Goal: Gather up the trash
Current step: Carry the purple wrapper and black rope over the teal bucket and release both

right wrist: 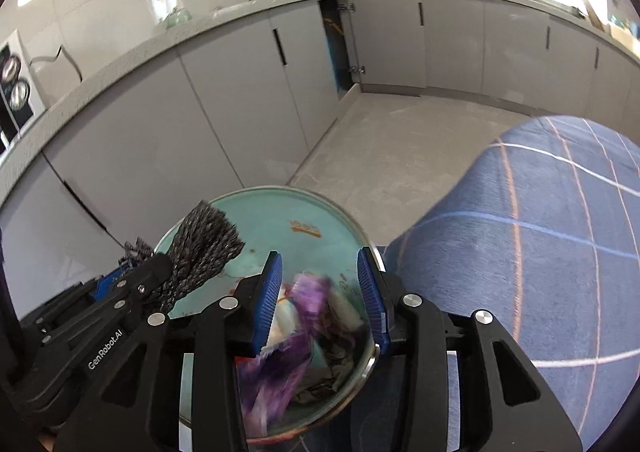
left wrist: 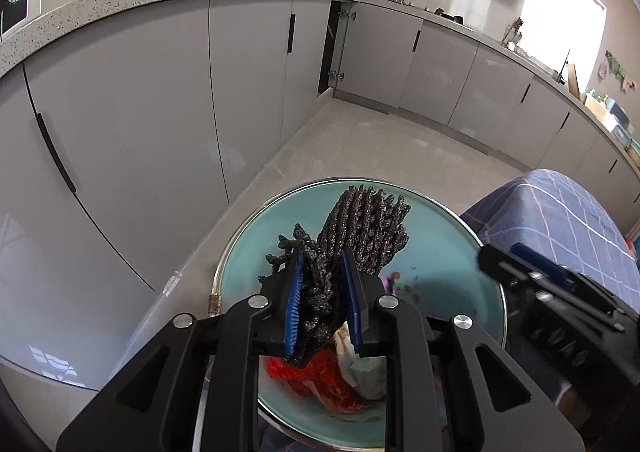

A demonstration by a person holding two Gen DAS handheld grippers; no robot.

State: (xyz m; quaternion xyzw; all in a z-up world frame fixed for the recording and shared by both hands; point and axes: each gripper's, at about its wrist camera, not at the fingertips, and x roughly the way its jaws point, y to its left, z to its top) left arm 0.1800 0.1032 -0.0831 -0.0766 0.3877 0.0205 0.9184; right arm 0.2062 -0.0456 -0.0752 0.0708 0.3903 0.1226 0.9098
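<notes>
The left gripper [left wrist: 320, 304] has its blue fingers [left wrist: 294, 302] pinching a dark knitted cloth [left wrist: 360, 236]. The cloth sticks out long and straight ahead of the fingers, over a round teal bin [left wrist: 452, 252]. The right gripper [right wrist: 320, 300] has its fingers [right wrist: 266, 302] spread apart, and nothing is pressed between them. A purple scrap [right wrist: 308, 292] shows blurry in the gap between those fingers, inside the bin, so I think it is dropping or has just been let go.

The bin sits right under both pairs of fingers, with its open top facing up. More trash lies at the bottom, below the left fingers: a red wrapper [left wrist: 296, 372] and a pale crumpled paper [left wrist: 368, 372].

The left fingers are the ones holding trash, and the bin is straight below them, so I think the next move is to open up and let the cloth fall in. Nothing stands between the cloth and the bin.

To the right of the fingers is a blue checked cloth [right wrist: 540, 252]. Farther ahead are the grey floor [left wrist: 360, 139] and grey cupboards [left wrist: 140, 111].
</notes>
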